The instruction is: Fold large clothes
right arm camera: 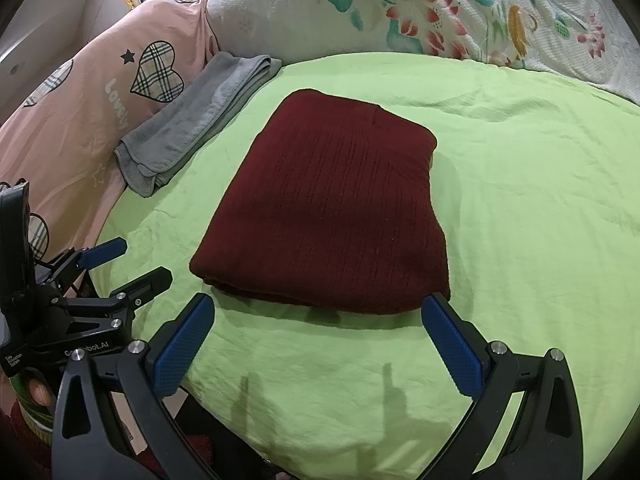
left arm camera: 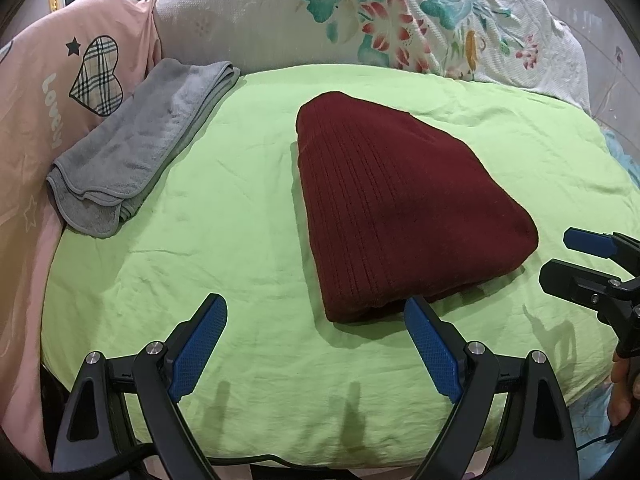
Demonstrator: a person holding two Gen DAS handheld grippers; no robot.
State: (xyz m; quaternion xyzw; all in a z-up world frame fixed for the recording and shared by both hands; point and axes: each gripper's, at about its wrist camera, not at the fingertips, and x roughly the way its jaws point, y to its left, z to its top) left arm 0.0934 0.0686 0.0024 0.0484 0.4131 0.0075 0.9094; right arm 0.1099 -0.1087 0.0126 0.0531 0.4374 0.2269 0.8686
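Although the task is one of folding, the dark red sweater (right arm camera: 324,216) is found already made up into a compact, layered rectangle, laid flat on the green sheet (right arm camera: 520,208) at the middle of the bed; the folding is judged to be at or near its last step. Left gripper (left arm camera: 316,344): jaws spread wide, nothing held, poised over the sheet at the sweater's near edge, with its right finger close by the near left corner; whether cloth is touched cannot be told. Right gripper (right arm camera: 318,344): jaws likewise spread, nothing held, set just short of the near folded edge. Next move, as judged: either a further halving, for which both near corners would need to be pinched through all layers and carried toward 12 o'clock, or a plain withdrawal if the bundle is deemed done. Grey towel (right arm camera: 192,132): folded, at 10 o'clock of the sweater, apart from it, resting against the pink quilt (right arm camera: 80,128). Flowered pillow (right arm camera: 440,8): at 12 o'clock. Writing: "Lovely" is read on the quilt beside a plaid heart; on the left gripper's body, seen from the right wrist view, a partly hidden mark ending "bot.AI" is made out.
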